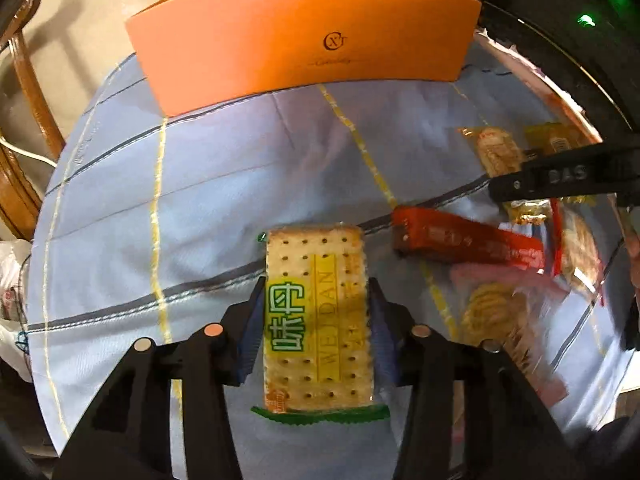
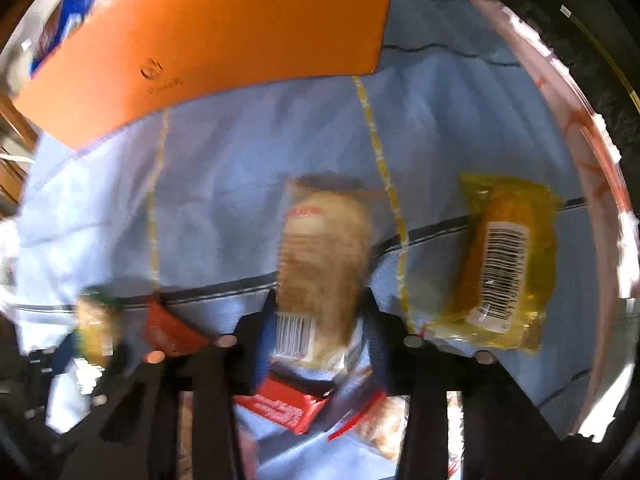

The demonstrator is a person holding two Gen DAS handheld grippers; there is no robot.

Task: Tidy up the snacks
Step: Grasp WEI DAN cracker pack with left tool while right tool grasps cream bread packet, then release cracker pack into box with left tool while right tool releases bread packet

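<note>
My left gripper (image 1: pixel 316 300) is shut on a clear-wrapped cracker pack (image 1: pixel 316 316) with green characters, held above the blue checked tablecloth (image 1: pixel 160 200). My right gripper (image 2: pixel 320 312) is shut on a brown biscuit packet with a barcode (image 2: pixel 320 256); this view is blurred. An orange box (image 1: pixel 304 36) stands at the far side, and it also shows in the right wrist view (image 2: pixel 208 40). The right gripper's black body (image 1: pixel 568 176) reaches in from the right of the left wrist view, over a heap of snacks.
A red snack bar (image 1: pixel 468 240) and several biscuit packets (image 1: pixel 500 312) lie on the right. A yellow packet with a barcode (image 2: pixel 504 260) lies near the table's pink rim (image 2: pixel 592 128). A red packet (image 2: pixel 284 404) lies under my right gripper. A wooden chair (image 1: pixel 28 92) stands at the left.
</note>
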